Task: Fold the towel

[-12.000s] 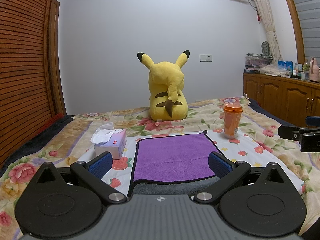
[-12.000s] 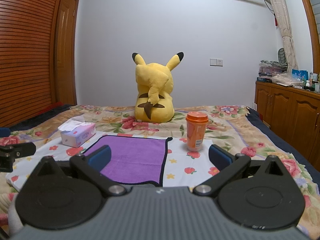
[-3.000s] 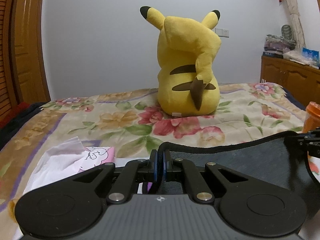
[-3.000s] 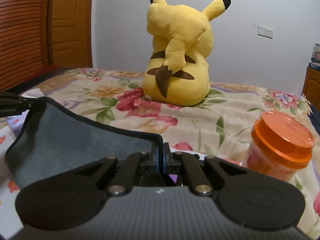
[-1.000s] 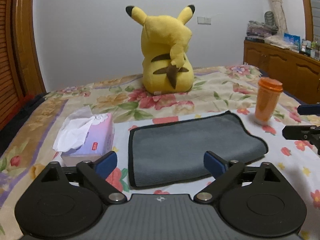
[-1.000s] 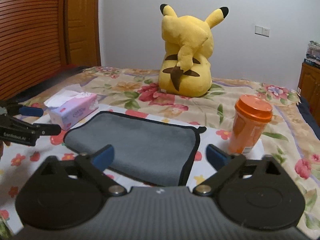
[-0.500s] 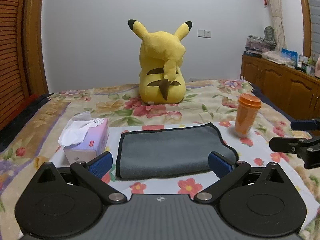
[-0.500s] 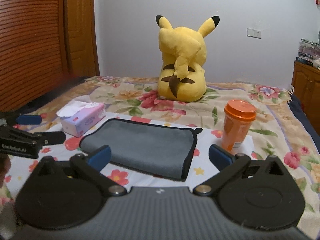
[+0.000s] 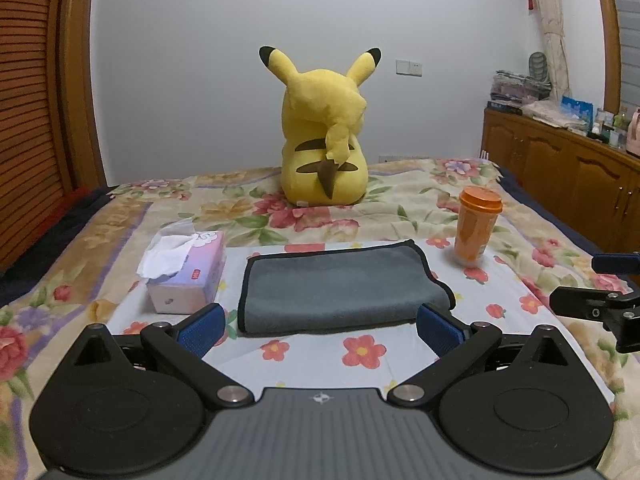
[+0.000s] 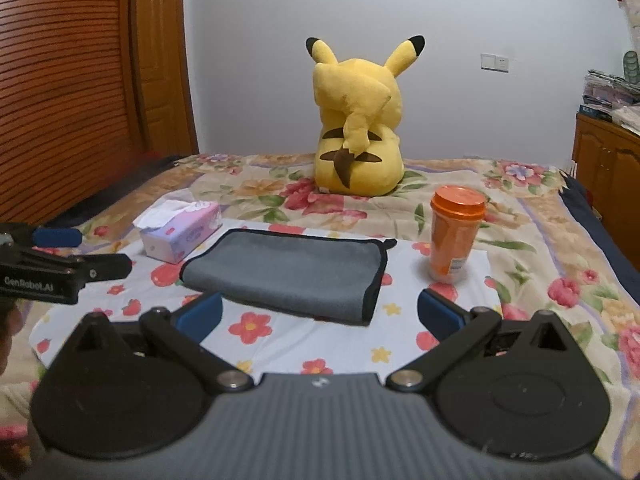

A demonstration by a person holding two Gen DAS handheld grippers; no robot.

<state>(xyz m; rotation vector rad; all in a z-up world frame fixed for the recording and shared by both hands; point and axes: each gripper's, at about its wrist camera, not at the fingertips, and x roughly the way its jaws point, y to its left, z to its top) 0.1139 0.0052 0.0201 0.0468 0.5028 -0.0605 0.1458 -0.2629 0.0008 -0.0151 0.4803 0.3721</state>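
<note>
Towel [image 9: 340, 286] folded grey side up, straight ahead of both tools, long axis left to right across the bed [image 9: 120, 216]. Left tool [image 9: 320, 330] spread wide and empty, near the front edge; right tool [image 10: 318, 316] likewise, with the right-hand short end nearest. Tissue box [image 9: 186, 270] just left, cup [image 9: 476, 228] right, plush [image 9: 324, 136] behind.

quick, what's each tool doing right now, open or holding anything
Left tool: open, holding nothing, back from the folded towel.
Right tool: open, holding nothing, also clear of the towel.
</note>
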